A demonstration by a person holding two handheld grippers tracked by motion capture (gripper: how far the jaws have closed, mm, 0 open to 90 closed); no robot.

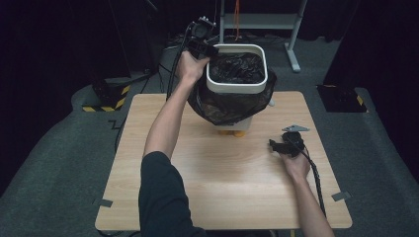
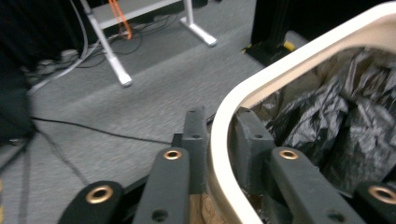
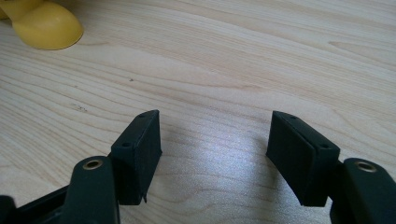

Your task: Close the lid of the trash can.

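Observation:
A white bin (image 1: 237, 88) lined with a black plastic bag (image 1: 237, 66) stands at the far middle of the wooden table (image 1: 222, 187), on yellow feet (image 1: 232, 132). The bag also hangs outside below the rim. My left gripper (image 1: 210, 49) is at the bin's left rim. In the left gripper view its jaws (image 2: 222, 126) straddle the white rim (image 2: 299, 56), one outside and one inside by the bag (image 2: 327, 121), with a slim gap to the rim. My right gripper (image 1: 272, 144) rests low on the table at right, open and empty (image 3: 215, 135), with a yellow foot (image 3: 42, 23) farther off.
Behind the table stand white frame legs (image 1: 291, 34) and loose cables (image 1: 173, 64) on the grey carpet. Black-and-yellow striped bases sit on the floor at left (image 1: 106, 98) and right (image 1: 346, 98). Grey tape marks the table's near corners (image 1: 341, 196).

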